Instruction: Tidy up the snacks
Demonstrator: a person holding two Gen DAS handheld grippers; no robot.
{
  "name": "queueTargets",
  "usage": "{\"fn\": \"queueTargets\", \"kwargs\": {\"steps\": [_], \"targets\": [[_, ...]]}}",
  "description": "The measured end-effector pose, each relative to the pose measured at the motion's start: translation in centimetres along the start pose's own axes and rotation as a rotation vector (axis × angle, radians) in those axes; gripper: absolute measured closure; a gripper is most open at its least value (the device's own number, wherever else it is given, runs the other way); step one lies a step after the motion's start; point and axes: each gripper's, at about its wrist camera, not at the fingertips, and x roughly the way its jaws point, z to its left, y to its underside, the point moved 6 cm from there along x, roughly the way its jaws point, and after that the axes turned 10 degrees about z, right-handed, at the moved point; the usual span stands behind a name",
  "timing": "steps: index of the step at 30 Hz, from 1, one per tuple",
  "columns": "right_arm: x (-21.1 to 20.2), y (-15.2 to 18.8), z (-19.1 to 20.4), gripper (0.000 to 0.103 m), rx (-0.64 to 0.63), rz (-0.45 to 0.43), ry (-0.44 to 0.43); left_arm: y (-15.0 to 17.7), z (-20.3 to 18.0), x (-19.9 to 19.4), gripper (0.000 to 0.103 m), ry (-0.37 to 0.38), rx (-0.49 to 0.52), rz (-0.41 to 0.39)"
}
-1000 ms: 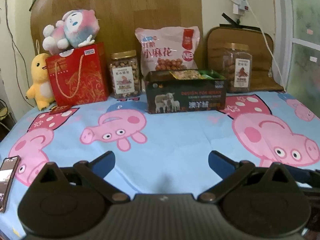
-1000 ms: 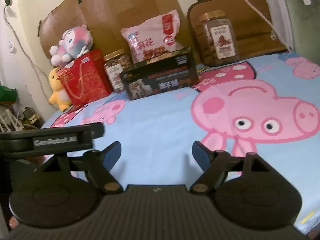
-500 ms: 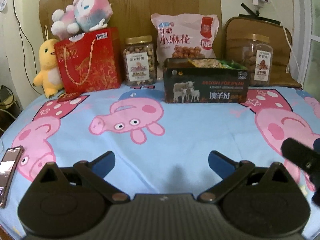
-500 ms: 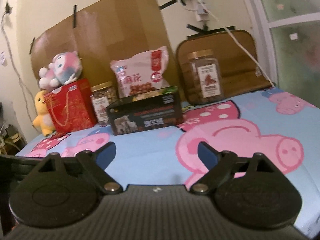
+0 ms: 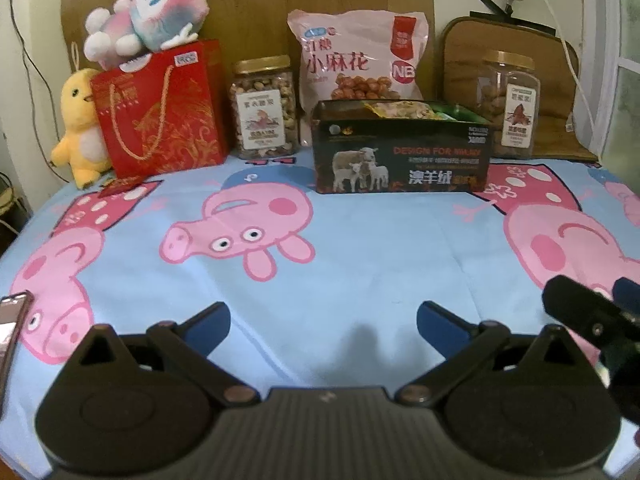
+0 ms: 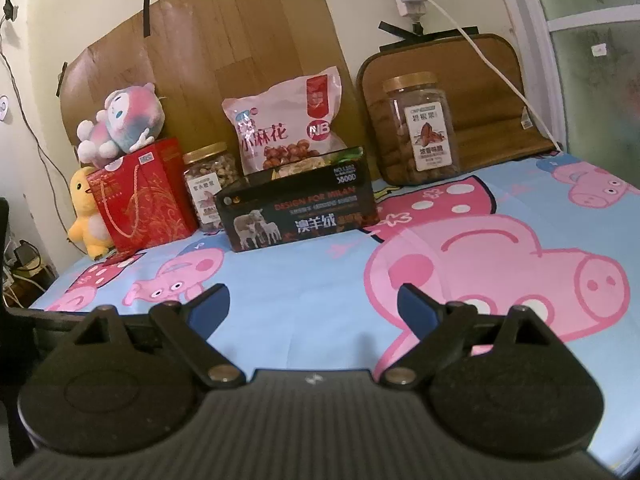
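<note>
A dark open box [image 5: 402,148] [image 6: 298,210] with sheep on its front holds several snack packets at the back of the table. Behind it leans a pink snack bag [image 5: 360,60] [image 6: 286,128]. A nut jar [image 5: 265,107] [image 6: 206,184] stands to its left and a second jar [image 5: 510,105] [image 6: 422,126] to its right. My left gripper [image 5: 323,326] is open and empty over the tablecloth, far in front of the box. My right gripper [image 6: 314,308] is open and empty too; part of it shows at the right edge of the left wrist view [image 5: 592,320].
A red gift bag [image 5: 158,108] [image 6: 140,192] with a pink plush [image 5: 146,8] on top and a yellow duck plush [image 5: 80,124] stand at the back left. A phone [image 5: 10,328] lies at the left table edge. The blue pig-print tablecloth [image 5: 360,248] covers the table.
Both grippers have risen and levelled, so the row of snacks sits lower and larger in view. The right gripper has come into the left view's right edge. Both stay open.
</note>
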Motion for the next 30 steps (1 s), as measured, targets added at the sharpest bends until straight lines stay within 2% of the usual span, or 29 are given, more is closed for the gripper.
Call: {"fn": "queueTargets", "kwargs": {"steps": [13, 22, 30], "targets": [[0.2, -0.2, -0.5, 0.010, 0.011, -0.001, 0.016, -0.8, -0.5, 0.3, 0.000, -0.023, 0.027, -0.013], [0.3, -0.2, -0.6, 0.010, 0.017, 0.002, 0.012, -1.2, 0.1, -0.1, 0.000, -0.098, 0.021, -0.066], [0.2, -0.3, -0.7, 0.010, 0.025, 0.002, 0.012, -1.0, -0.1, 0.2, 0.000, -0.088, 0.033, -0.052]]}}
